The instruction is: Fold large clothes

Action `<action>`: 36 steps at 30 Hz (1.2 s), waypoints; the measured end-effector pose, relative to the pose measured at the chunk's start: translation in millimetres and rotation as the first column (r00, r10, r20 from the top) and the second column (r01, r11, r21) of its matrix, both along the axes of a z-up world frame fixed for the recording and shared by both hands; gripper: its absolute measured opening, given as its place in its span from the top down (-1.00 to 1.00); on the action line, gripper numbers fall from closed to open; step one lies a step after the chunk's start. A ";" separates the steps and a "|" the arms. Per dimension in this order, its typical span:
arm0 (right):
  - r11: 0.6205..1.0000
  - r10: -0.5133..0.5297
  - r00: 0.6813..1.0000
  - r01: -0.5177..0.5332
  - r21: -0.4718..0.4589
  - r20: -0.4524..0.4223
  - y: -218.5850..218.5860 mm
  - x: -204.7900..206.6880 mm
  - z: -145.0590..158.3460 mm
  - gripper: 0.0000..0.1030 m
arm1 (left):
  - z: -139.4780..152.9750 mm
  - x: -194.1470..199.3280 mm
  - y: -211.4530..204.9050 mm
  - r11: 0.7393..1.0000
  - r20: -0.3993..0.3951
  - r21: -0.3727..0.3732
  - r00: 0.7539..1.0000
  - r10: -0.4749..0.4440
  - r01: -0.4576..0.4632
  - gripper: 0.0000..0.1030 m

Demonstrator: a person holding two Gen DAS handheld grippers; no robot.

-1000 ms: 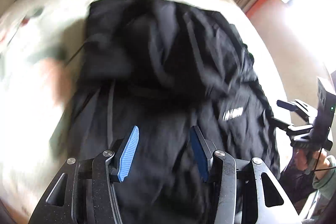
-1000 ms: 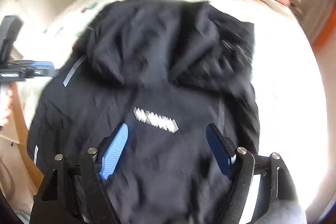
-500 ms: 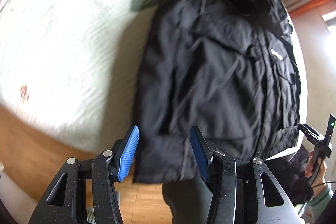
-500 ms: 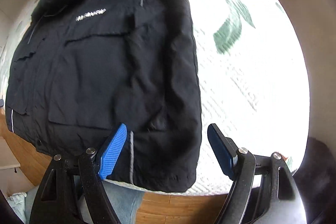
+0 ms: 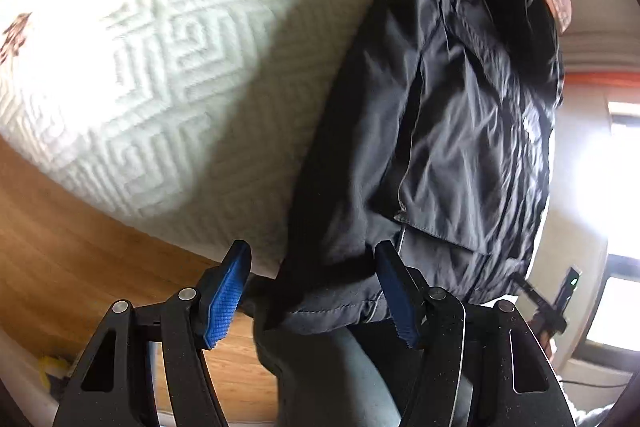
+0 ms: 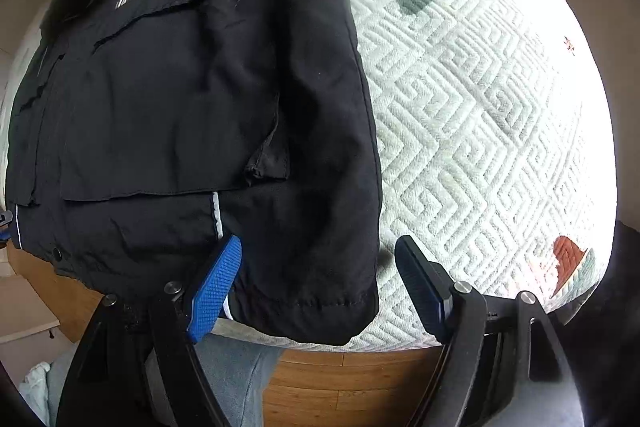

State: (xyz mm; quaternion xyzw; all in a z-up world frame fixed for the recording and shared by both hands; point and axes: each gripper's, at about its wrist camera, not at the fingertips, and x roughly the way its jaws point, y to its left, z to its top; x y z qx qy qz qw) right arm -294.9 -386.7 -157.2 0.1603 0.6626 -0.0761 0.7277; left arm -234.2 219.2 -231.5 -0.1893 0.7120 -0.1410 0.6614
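A black jacket (image 6: 168, 115) lies flat on a bed (image 6: 480, 115), front up, with its hem hanging just over the bed's near edge. White lettering shows on the chest, a flap pocket sits low on each front panel, and a thin pale stripe runs down to the hem. The sleeve (image 6: 332, 147) on the right side lies straight along the body, its cuff at the hem.

The left hand-held gripper (image 5: 312, 291) points steeply down at the jacket's left hem corner. Its jaws are opening; the dark hem edge lies between the blue pads, but neither pad presses on it. The right hand-held gripper (image 6: 320, 287) points straight down over the cuff and right hem corner, jaws wide and released, the cloth between the pads without being pinched.

The bed wears a pale green quilted cover (image 5: 152, 75) with a diamond pattern and printed leaves and reddish marks. Below its edge are a wooden floor (image 5: 60, 247) and the person's jeans-clad leg (image 6: 236, 367).
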 end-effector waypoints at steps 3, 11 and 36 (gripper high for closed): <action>1.000 0.013 1.000 -0.013 -0.002 -0.006 1.5 -1.5 -1.8 -0.59 | -2.6 -0.9 -9.0 0.999 0.008 0.006 0.999 -0.037 0.037 -0.28; 1.000 0.006 1.000 -0.006 0.029 0.001 -7.1 -10.8 -2.3 -0.55 | -3.0 4.4 -33.0 0.992 0.001 0.075 0.995 -0.099 0.099 -0.07; 0.995 -0.037 0.982 0.020 0.094 0.184 -35.7 45.7 143.1 0.81 | 125.5 59.8 -69.2 0.989 0.267 -0.001 0.953 -0.145 0.151 0.84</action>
